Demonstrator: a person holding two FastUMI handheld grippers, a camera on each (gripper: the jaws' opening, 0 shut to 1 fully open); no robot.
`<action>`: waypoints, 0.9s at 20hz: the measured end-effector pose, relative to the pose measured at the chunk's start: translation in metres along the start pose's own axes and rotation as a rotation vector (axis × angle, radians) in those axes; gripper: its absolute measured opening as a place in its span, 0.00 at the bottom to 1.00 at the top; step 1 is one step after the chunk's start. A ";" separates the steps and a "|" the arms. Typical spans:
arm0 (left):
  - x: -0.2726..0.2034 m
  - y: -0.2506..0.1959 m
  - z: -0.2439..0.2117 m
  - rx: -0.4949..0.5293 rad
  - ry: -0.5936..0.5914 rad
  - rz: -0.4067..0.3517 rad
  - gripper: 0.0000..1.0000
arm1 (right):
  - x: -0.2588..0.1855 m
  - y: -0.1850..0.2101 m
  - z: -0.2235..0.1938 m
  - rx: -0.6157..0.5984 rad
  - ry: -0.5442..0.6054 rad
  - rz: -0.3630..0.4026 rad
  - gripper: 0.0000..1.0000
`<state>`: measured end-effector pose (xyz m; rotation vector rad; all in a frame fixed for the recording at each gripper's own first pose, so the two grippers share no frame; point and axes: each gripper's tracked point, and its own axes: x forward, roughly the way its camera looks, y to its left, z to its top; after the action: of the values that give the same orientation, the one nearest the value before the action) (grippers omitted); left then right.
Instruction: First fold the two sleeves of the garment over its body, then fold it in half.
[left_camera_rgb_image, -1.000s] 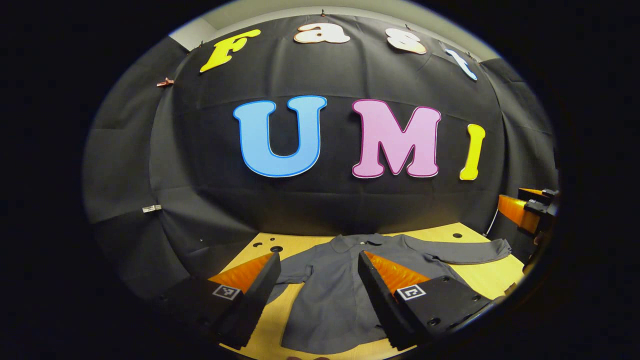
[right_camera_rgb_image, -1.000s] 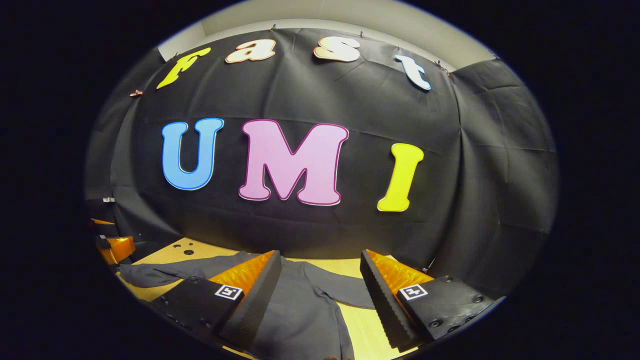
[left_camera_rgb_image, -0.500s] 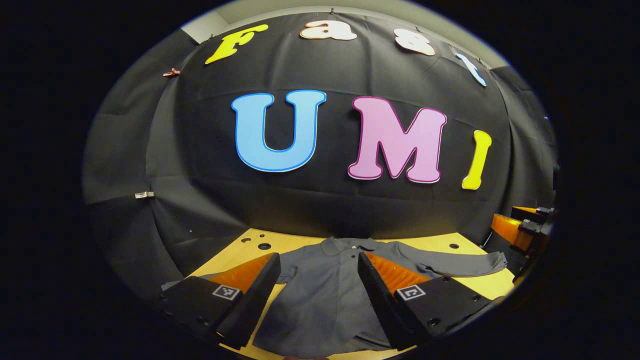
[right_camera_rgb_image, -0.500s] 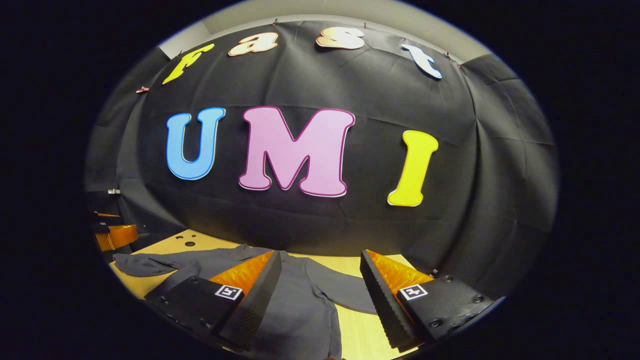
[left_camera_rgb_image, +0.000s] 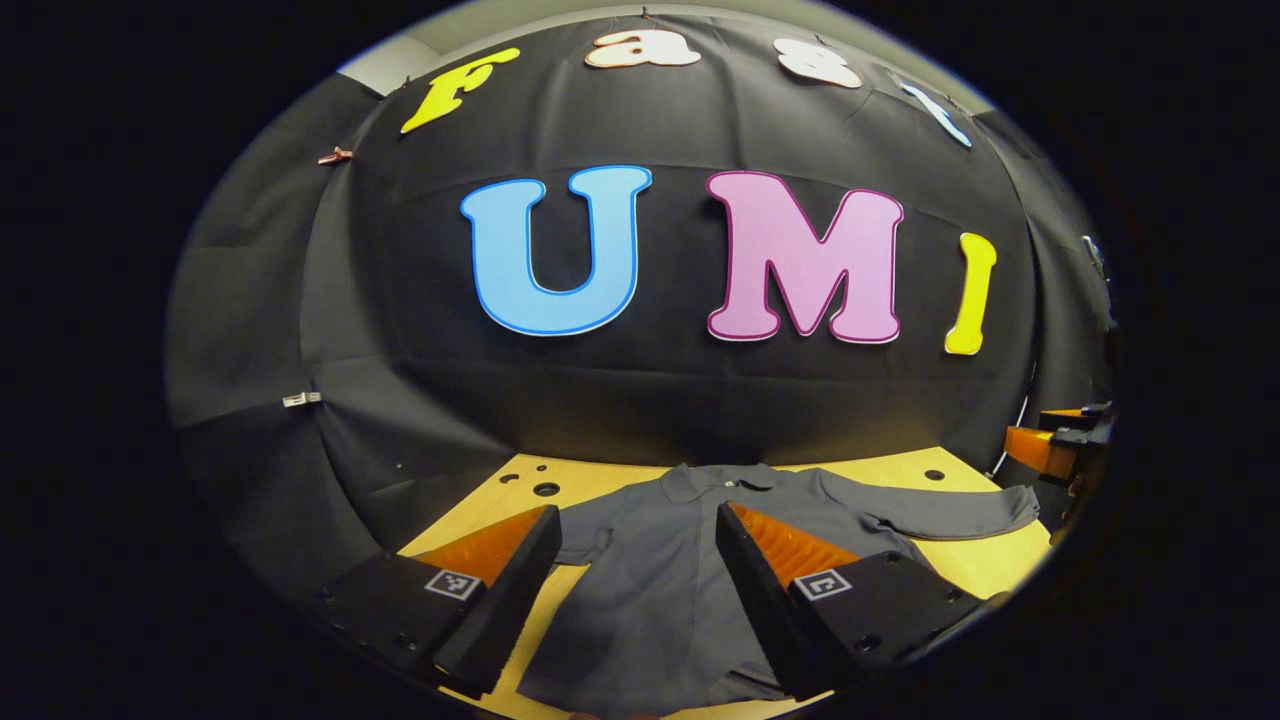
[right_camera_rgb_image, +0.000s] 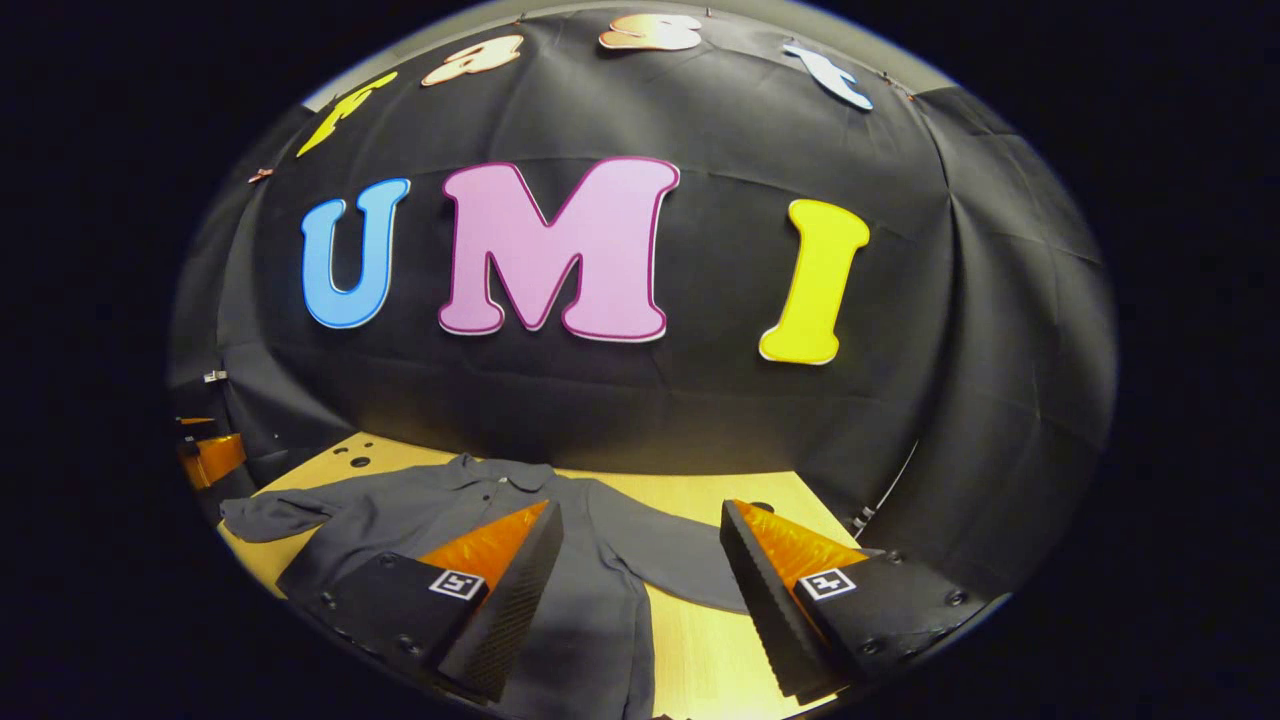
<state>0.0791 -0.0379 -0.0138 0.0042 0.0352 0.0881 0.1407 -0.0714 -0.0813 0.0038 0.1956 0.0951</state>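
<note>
Shirt (left_camera_rgb_image: 660, 570) flat on tabletop (left_camera_rgb_image: 960, 470), sleeves out, unfolded. Left tongs (left_camera_rgb_image: 635, 590) and right tongs (right_camera_rgb_image: 640, 590) both wide open, empty, above it, lining up for sleeves.

garment (left_camera_rgb_image: 660, 590) hem: cut off below | left sleeve: behind tool finger (left_camera_rgb_image: 505, 590)

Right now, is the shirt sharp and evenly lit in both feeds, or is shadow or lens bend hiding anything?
Left gripper view: the shirt is sharp, the table brightly lit, edges bowed by the fisheye. Right gripper view: the shirt is sharp, and a shadow darkens its near body between the open fingers.
</note>
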 end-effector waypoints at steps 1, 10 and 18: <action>0.001 0.001 -0.003 0.000 0.007 0.007 0.98 | 0.004 -0.010 -0.002 -0.008 0.008 -0.016 0.98; 0.004 0.033 -0.017 0.037 0.045 0.114 0.98 | 0.053 -0.118 -0.082 0.092 0.271 -0.237 0.98; 0.014 0.054 -0.034 0.034 0.114 0.174 0.97 | 0.076 -0.211 -0.150 0.114 0.433 -0.394 0.98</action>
<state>0.0866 0.0170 -0.0480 0.0359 0.1501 0.2615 0.2058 -0.2752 -0.2457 0.0583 0.6299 -0.3114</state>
